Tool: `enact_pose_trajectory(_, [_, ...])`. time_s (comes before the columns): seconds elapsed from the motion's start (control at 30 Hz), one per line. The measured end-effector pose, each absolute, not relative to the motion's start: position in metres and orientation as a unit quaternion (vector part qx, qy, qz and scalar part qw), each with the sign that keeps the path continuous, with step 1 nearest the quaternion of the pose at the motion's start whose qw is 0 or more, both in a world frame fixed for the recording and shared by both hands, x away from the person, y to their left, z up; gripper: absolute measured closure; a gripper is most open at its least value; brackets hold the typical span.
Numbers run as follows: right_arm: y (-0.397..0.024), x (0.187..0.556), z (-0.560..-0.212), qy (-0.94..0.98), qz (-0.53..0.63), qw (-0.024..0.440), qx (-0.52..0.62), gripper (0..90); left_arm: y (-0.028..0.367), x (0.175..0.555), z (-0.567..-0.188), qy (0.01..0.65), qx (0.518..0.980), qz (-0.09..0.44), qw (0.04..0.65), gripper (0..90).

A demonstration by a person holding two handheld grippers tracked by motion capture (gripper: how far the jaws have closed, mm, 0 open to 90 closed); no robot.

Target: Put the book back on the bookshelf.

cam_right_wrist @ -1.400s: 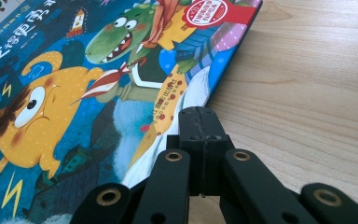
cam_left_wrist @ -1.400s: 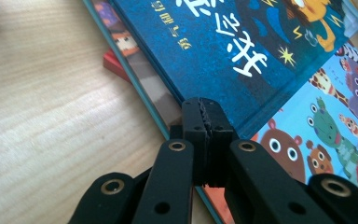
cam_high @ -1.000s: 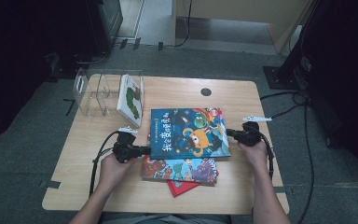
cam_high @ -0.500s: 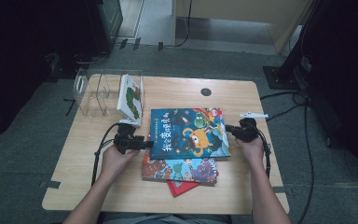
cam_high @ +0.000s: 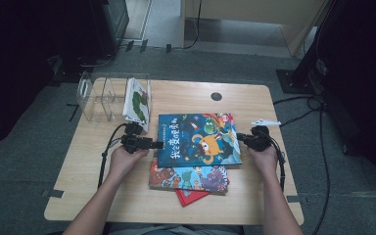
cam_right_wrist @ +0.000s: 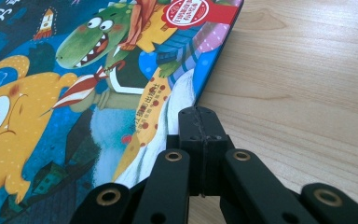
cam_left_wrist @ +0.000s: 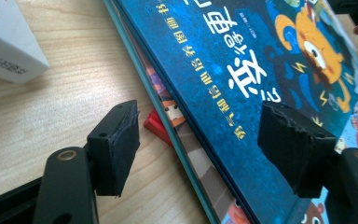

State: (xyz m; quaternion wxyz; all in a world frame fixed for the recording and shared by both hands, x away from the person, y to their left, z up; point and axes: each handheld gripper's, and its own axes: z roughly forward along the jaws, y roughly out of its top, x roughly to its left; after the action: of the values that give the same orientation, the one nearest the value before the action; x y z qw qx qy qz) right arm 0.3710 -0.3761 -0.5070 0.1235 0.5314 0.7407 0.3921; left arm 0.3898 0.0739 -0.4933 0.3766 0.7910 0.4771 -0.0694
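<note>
L tongs (cam_high: 160, 145) level, just spread, astride blue book (cam_high: 198, 139) edge | R tongs (cam_high: 240, 137) pressed together at its rim

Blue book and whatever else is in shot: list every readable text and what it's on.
"变得更": large white title characters on the blue book cover, left gripper view; the rest of the title runs out of frame.
"勇气和信心培养图画书": small yellow line beside the title, best reading.
Red round seal on that cover: white characters, too blurred to read.
White box: grey print, too blurred to read.
Book beneath: lettering too small to read.
</note>
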Motion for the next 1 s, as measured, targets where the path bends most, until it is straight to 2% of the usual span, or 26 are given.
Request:
enact_pose_trajectory(0.63, [-0.371, 0.37, -0.508, 0.745, 0.4, 0.11, 0.523, 90.0, 0.06, 0.397, -0.493, 0.48, 0.8, -0.074, 0.353, 30.1])
enact_pose_trajectory(1.0, [-0.365, 0.367, -0.507, 0.753, 0.394, 0.106, 0.516, 90.0, 0.056, 0.399, -0.49, 0.493, 0.802, -0.068, 0.33, 34.3])
